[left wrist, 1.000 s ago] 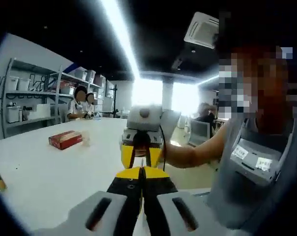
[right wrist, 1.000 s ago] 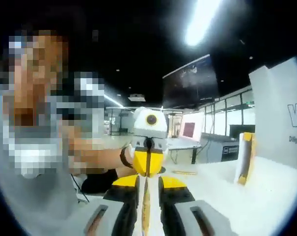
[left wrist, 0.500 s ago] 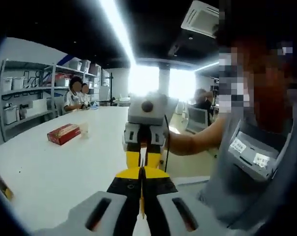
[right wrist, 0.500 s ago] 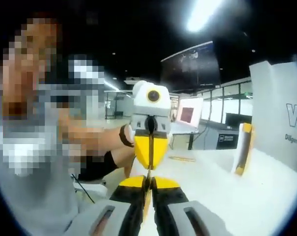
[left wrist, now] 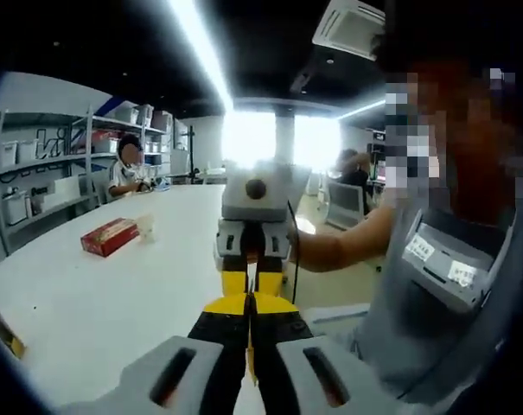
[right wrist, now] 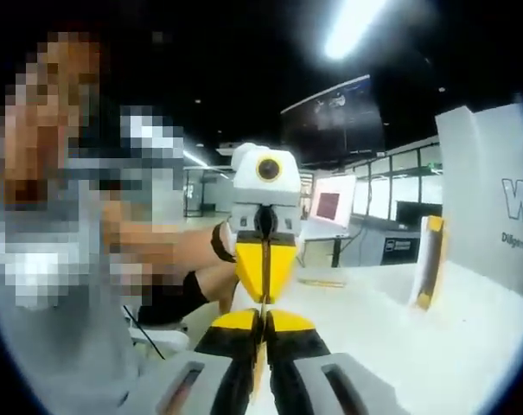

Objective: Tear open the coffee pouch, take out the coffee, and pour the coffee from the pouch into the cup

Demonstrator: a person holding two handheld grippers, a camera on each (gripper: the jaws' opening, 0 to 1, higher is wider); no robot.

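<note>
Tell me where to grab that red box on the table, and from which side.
Take the red box across its narrow width, near the middle, coming down from above. It lies flat on the white table with both long sides seemingly free, so the jaws can likely straddle it.

On the white table point(left wrist: 88, 294), a red box point(left wrist: 111, 235) lies to the left of the left gripper point(left wrist: 249, 304), whose jaws are black with yellow tips on a pale grey body; facing it, the right gripper point(left wrist: 251, 284) has yellow jaws under a grey-white housing. In the right gripper view the right gripper point(right wrist: 263, 318) shows the same black and yellow, with a thin yellowish pouch point(right wrist: 259, 367) edge between its jaws. To its right a white and yellow upright board point(right wrist: 429, 261) stands on the table.
</note>
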